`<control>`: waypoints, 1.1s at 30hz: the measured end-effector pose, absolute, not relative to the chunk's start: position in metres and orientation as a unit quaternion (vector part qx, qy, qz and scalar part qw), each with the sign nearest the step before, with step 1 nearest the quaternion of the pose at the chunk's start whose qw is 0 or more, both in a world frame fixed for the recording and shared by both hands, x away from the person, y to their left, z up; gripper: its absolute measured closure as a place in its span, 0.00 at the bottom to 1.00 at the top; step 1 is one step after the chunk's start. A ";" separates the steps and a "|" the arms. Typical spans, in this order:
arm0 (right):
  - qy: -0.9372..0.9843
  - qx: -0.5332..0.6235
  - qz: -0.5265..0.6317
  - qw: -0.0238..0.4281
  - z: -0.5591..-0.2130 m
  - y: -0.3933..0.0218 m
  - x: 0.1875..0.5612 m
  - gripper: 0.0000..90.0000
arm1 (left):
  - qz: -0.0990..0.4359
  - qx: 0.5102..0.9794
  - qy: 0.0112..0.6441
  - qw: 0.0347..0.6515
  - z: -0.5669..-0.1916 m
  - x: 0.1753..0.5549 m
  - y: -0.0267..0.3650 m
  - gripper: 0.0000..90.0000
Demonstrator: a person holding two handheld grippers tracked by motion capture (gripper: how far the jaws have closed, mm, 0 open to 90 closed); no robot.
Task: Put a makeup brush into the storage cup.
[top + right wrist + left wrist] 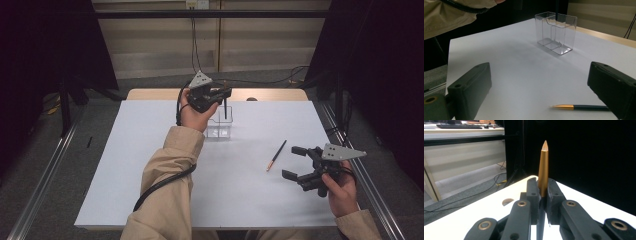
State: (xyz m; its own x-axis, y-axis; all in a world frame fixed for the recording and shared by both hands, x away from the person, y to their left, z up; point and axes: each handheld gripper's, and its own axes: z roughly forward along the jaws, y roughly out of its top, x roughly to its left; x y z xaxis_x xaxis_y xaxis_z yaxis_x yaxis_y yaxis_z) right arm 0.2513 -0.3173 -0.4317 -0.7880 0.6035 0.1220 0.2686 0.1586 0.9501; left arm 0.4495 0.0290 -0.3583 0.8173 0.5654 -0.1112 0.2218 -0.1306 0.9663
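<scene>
left gripper fingers clenched on upright pen | directly above clear holder near far worktop edge | right gripper fingers released, second pen just beside.

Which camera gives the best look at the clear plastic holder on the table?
The right gripper view: the clear holder stands unobstructed on the white table, its inner dividers visible. In the high view the holder is small and partly covered by the left hand-held gripper, which holds a pen upright over it.
</scene>
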 end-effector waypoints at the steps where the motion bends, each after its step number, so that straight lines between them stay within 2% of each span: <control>1: 0.747 0.292 0.579 0.144 -0.432 -0.317 0.251 0.05 | 0.142 0.738 0.267 0.603 -0.359 0.450 0.029 0.92; 33: 0.748 0.290 0.579 0.147 -0.432 -0.318 0.251 0.05 | 0.158 0.744 0.287 0.583 -0.380 0.464 0.021 0.92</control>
State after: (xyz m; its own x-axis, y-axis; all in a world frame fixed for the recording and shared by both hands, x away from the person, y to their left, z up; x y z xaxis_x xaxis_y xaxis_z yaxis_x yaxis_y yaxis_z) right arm 0.2506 -0.3182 -0.4318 -0.7887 0.6036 0.1167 0.2641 0.1612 0.9509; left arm 0.4643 0.0205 -0.3795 0.7855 0.6107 -0.1002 0.2434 -0.1559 0.9573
